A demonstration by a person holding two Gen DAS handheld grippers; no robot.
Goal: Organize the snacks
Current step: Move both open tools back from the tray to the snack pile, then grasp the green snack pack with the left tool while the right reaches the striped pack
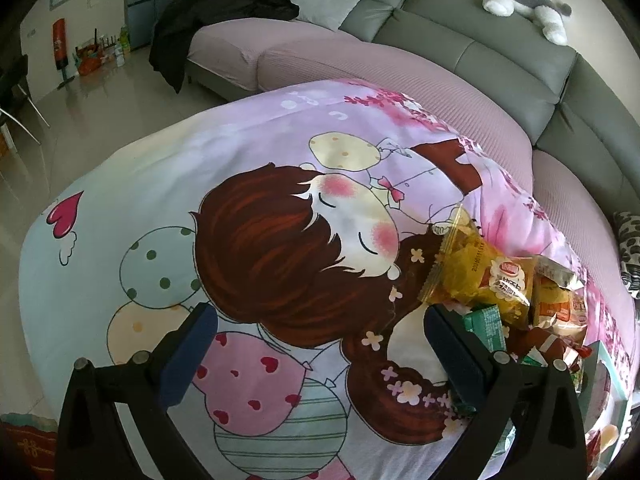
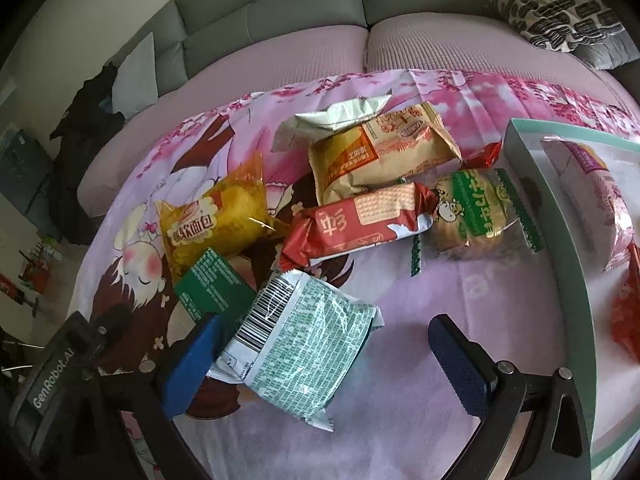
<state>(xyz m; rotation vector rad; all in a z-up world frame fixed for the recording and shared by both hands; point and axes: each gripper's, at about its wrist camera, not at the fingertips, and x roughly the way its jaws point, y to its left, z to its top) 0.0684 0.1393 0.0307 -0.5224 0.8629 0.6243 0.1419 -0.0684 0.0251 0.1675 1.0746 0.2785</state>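
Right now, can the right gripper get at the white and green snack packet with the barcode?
Probably yes. The right gripper is open and the white and green packet already lies between its fingers, against the left pad. Nothing covers it, and the right side is bare cloth.

Snack packets on cartoon cloth [image 2: 460, 300]
Pale-green packet [image 2: 304, 348] nearest, between the spread-apart fingers of the right gripper [image 2: 320, 360]; red biscuit packet [image 2: 360, 224] beyond it; tray [image 2: 576, 248] to its right.
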